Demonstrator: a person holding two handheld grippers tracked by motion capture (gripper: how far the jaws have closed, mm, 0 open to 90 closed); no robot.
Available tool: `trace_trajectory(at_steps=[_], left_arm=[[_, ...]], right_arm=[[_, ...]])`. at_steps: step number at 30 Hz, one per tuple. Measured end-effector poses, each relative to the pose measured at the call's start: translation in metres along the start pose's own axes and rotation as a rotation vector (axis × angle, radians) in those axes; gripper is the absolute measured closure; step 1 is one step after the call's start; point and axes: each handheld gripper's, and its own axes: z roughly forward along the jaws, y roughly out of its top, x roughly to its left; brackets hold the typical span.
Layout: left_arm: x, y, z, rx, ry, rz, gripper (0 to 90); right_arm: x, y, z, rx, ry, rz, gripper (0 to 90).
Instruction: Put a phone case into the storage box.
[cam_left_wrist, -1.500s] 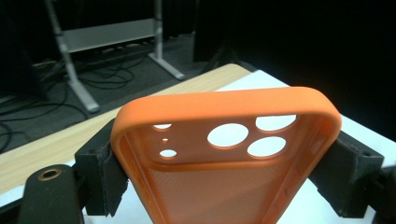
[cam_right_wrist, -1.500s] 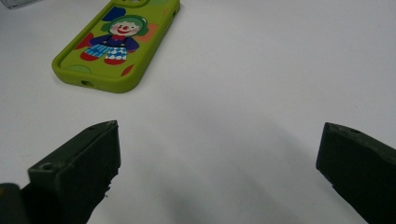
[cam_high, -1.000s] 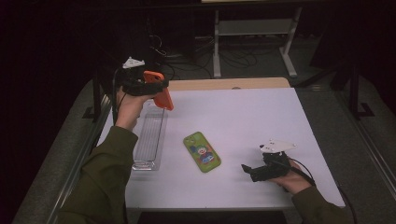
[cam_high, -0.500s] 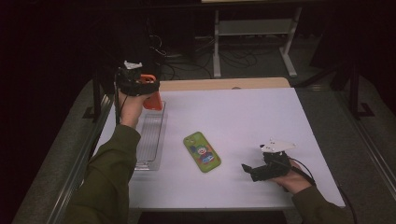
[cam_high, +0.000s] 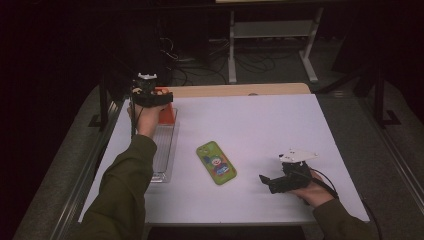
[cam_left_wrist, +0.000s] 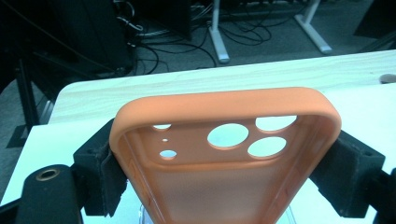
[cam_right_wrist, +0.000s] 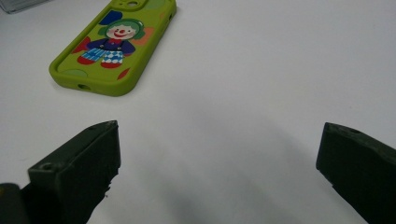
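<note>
Two phone cases are in play. Left tool (cam_high: 152, 96) is up at the far-left corner of the bench (cam_high: 300, 130), the person's left arm stretched forward, olive sleeve (cam_high: 125, 190) running up from the near edge, hand (cam_high: 145, 117) gripping from below. Its jaws are clamped on the sides of the orange phone case (cam_left_wrist: 224, 154), which sits between them with its open inside facing the camera and the camera cut-outs at the top. Just below that tool lies a clear plastic tray (cam_high: 162, 152), running back toward the person.

Right tool (cam_high: 272, 182) rests low at the near-right of the bench, jaws spread wide and gripping nothing, pointing left. Ahead of it and well apart lies the green phone case (cam_right_wrist: 114, 46), flat, printed with a cartoon clown; no writing can be read on it.
</note>
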Motion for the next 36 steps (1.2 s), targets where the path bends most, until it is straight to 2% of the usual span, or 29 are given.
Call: trace_trajectory(at_steps=[2,7,8,10,12,15,17,18,22,24,32,36], left_arm=[[-0.001,-0.002,0.003,0.004,0.0,-0.014,15.5],[-0.001,-0.005,0.01,0.013,0.014,-0.016,15.3],[-0.002,-0.006,0.01,0.01,0.016,-0.024,15.3],[-0.003,-0.008,0.012,0.018,0.023,-0.017,15.2],[-0.004,-0.009,0.013,0.007,0.028,-0.013,15.1],[-0.007,-0.01,0.014,0.008,0.036,0.017,14.7],[-0.007,-0.009,0.015,0.012,0.047,0.018,14.0],[-0.008,-0.009,0.016,0.017,0.046,0.004,12.5],[-0.005,-0.011,0.017,0.04,0.028,-0.006,2.2],[-0.004,-0.011,0.015,0.038,0.02,-0.009,0.0],[-0.002,-0.005,-0.003,0.024,-0.021,0.018,0.0],[-0.002,-0.004,-0.014,0.018,-0.059,0.03,0.0]], right_arm=[[0.0,0.0,-0.001,-0.001,-0.003,-0.001,0.0],[0.0,-0.002,-0.003,0.002,-0.003,0.004,0.0],[-0.001,-0.003,-0.003,-0.001,-0.007,-0.007,0.0],[0.0,-0.003,-0.004,-0.004,-0.006,0.0,0.0],[-0.001,-0.003,-0.005,-0.005,-0.009,0.0,0.0],[-0.001,-0.003,-0.006,-0.005,-0.009,0.003,0.0],[-0.001,-0.004,-0.006,-0.007,-0.01,-0.001,0.0],[-0.001,-0.004,-0.006,-0.005,-0.007,0.005,0.0],[0.0,-0.004,-0.006,-0.01,-0.011,-0.002,0.0],[0.0,-0.004,-0.007,-0.013,-0.012,-0.004,0.0],[0.0,-0.003,-0.007,-0.004,-0.009,0.007,0.0],[0.0,-0.003,-0.006,-0.005,-0.008,0.008,0.0]])
